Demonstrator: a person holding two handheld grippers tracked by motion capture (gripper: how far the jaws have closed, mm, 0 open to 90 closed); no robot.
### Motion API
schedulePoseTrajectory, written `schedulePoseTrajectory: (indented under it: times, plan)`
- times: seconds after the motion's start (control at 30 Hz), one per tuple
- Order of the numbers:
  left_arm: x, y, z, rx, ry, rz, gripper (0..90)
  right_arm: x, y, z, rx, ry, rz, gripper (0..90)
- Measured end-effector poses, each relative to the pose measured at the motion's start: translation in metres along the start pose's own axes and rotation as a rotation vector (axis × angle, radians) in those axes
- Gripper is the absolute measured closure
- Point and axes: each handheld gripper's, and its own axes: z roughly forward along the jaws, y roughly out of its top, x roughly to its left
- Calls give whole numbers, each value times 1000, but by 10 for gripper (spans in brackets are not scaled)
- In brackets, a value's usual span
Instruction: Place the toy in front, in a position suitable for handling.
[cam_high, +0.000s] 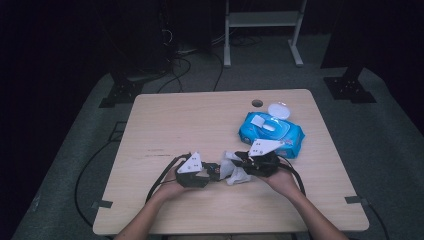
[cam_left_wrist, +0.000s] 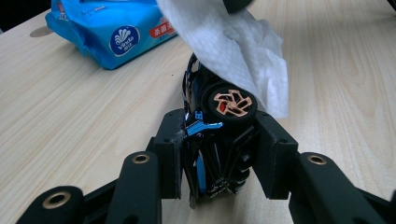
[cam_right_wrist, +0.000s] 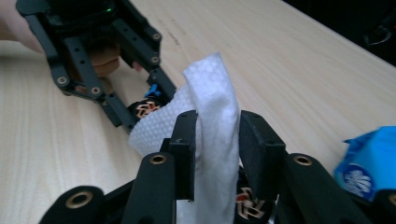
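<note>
My left gripper (cam_high: 209, 173) (cam_left_wrist: 222, 135) is shut on a small black toy car (cam_left_wrist: 219, 149) with blue trim and orange wheel hubs (cam_left_wrist: 232, 103); it holds the car nose-up near the table's front middle. A white wet wipe (cam_high: 234, 172) (cam_left_wrist: 233, 42) (cam_right_wrist: 210, 93) hangs over the car's far end. In the right gripper view the wipe stands bunched between the pads of my right gripper (cam_high: 239, 162) (cam_right_wrist: 219, 126). The jaws stand slightly apart and do not pinch it. The two grippers face each other, almost touching.
A blue wet-wipe pack (cam_high: 272, 132) (cam_left_wrist: 112, 32) (cam_right_wrist: 369, 163) lies right of centre behind my right gripper, its white round lid (cam_high: 279, 110) flipped open. The wooden table (cam_high: 175, 125) has a cable hole (cam_high: 257, 103) near its far edge. Cables trail from both grippers.
</note>
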Motion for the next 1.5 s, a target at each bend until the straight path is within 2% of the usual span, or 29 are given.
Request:
schedulePoseTrajectory:
  times: [0.13, 0.2, 0.27, 0.37, 0.43, 0.47, 0.53, 0.57, 0.6, 0.67, 0.77, 0.93, 0.97, 1.07, 1.13, 1.23, 1.4, 1.5]
  plan:
    - [0, 0, 1, -2, 3, -11, 581, 6, -2, 10, 1, 10, -17, 683]
    - [0, 1, 3, -2, 3, -9, 582, 12, -1, 18, 13, 5, -36, 736]
    - [0, 2, 3, 0, 3, -7, 583, 15, 0, 26, 0, 35, -26, 786]
    - [1, 1, 3, -2, 2, -20, 583, 19, 2, 32, 5, 28, -55, 831]
    - [0, 1, 3, -1, 4, -21, 584, 13, 3, 30, 19, 59, -19, 843]
    - [0, 1, 4, -3, 5, -26, 583, 12, 3, 30, 22, 61, -11, 845]
    - [0, 2, 5, -3, 4, -21, 585, 15, 5, 30, 31, 32, -18, 856]
    - [0, 2, 5, 0, 6, -10, 586, 16, 6, 31, 25, 33, -11, 856]
    - [-1, 3, 5, 2, 7, -5, 586, 18, 8, 32, 7, 55, 3, 859]
    - [-1, 3, 5, 5, 9, -4, 586, 23, 14, 39, 6, 62, -2, 860]
    - [0, 3, 4, 7, 9, -12, 586, 25, 15, 44, 21, 55, -18, 859]
    - [3, -1, 0, 0, 10, -21, 586, 10, 5, 29, 39, -18, -6, 859]
    - [3, -1, -1, 2, 11, -21, 586, 4, 0, 23, 39, -40, 7, 860]
    - [4, -2, -2, 5, 11, -19, 586, -7, -7, 10, 39, -66, 50, 858]
    - [4, -2, -3, 6, 11, -19, 586, -13, -12, 3, 49, -99, 60, 858]
    - [4, -2, -2, 6, 10, -22, 586, -14, -15, 0, 42, -107, 75, 859]
    - [6, -4, -3, -3, 4, -38, 584, -3, -8, 12, 31, -79, 42, 858]
    - [7, -5, -6, 0, 2, -35, 585, -5, -9, 11, 29, -81, 51, 859]
